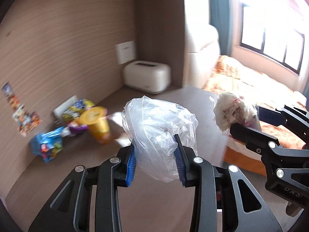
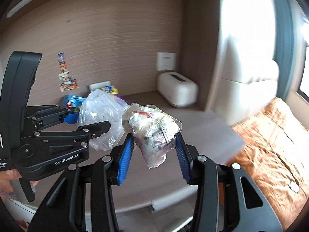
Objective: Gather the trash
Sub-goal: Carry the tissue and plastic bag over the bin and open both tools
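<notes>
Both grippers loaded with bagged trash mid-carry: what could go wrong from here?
1. The clear bag is thin film pinched in the left gripper; it might slip out.
2. The stuffed trash bag bulges above the right gripper and could tip free.
3. Snack wrappers and a yellow cup remain uncollected.

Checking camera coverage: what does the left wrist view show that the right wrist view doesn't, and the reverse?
Left wrist only: the yellow cup lying among the wrappers, and the window.

Right wrist only: the person's hand holding the left gripper, and the paper scraps inside the stuffed bag seen close up.

Both: the clear plastic bag in the left gripper, the stuffed bag in the right gripper, the white toaster, the blue snack bag, the orange bedspread.
</notes>
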Tool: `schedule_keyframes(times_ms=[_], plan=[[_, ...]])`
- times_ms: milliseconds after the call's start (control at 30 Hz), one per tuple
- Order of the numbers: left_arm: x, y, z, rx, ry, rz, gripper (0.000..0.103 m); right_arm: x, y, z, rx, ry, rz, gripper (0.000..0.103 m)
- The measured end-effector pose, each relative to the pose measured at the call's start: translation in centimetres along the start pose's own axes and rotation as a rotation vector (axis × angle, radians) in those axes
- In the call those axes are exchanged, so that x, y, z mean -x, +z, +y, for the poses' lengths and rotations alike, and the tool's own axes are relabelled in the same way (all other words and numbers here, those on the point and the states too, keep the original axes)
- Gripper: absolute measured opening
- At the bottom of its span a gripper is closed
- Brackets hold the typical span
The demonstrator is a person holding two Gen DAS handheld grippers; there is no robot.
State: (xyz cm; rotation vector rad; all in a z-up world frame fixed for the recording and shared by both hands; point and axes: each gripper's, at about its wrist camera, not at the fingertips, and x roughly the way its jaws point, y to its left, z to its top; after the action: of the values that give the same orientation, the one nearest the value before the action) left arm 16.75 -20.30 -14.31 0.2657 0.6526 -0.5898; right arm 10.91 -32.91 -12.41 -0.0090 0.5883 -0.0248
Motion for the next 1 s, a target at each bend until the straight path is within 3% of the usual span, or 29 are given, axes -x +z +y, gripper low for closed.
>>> schedule_keyframes(times_ms=[267,600,800,1000], plan=[[-0.7,-0.4,-9.1,-0.090,-0.116,0.017,0.035,4.5,-4.1,-5.9,-0.102,-0.109,0.011,0.045],[-3.8,-4.4,-17.9,-0.166,-0.211,0.110,0.035,7.1,-11.2,-11.1,-0.189,-0.179,0.075,0.045],[-7.3,-8.1,-21.9,-0.184,-0.246,0.178,0.035,5.5,-15.9,-13.9,-0.231,-0.191,0.134,0.045],[-12.8,-13.8,-25.4,-0.228,-0.258,0.253,0.035,2.3,-22.1,-16.6,-0.264,-0.181,0.177,0.045]])
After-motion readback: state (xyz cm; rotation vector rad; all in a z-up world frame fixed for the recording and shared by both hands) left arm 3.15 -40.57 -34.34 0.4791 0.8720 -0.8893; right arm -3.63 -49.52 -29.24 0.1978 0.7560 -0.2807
